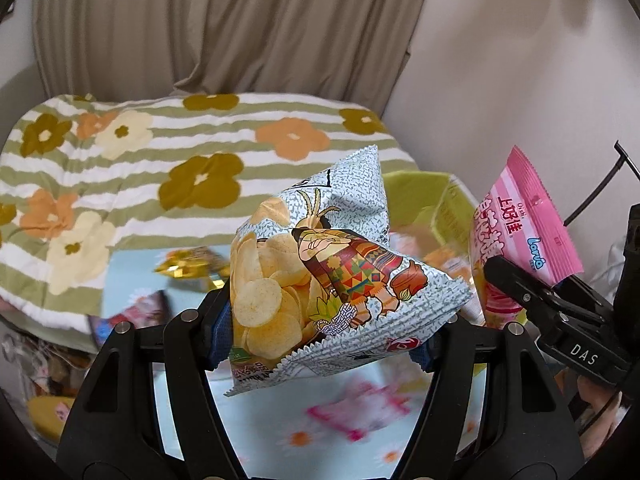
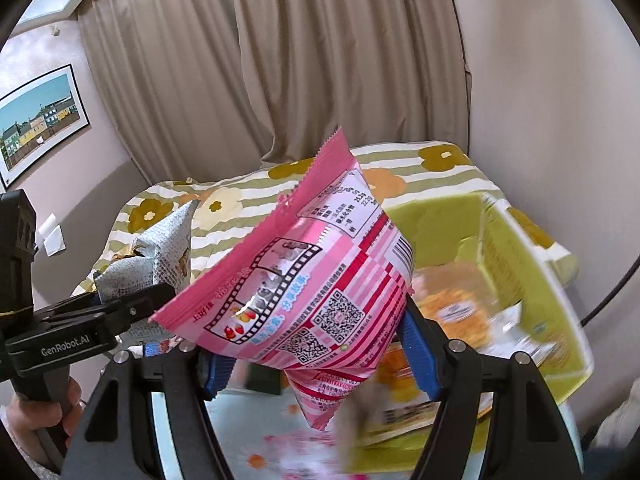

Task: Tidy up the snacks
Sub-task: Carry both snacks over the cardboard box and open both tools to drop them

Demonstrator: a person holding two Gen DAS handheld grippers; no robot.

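Note:
My left gripper [image 1: 324, 336] is shut on a white patterned chip bag [image 1: 320, 272] with a cartoon figure, held in the air above the table. My right gripper [image 2: 316, 356] is shut on a pink striped snack bag [image 2: 304, 280], also lifted. The pink bag [image 1: 524, 236] and the right gripper show at the right of the left wrist view. The chip bag [image 2: 160, 252] and the left gripper show at the left of the right wrist view. A lime green box [image 2: 516, 264] with orange snack packs inside sits just right of both bags.
A light blue flowered tablecloth [image 1: 256, 432] lies below with a gold packet [image 1: 188, 268], a dark packet [image 1: 136, 312] and a blurred pink packet [image 1: 360, 408]. A striped flowered blanket [image 1: 160, 168] lies behind, with beige curtains [image 1: 224, 28] and a wall beyond.

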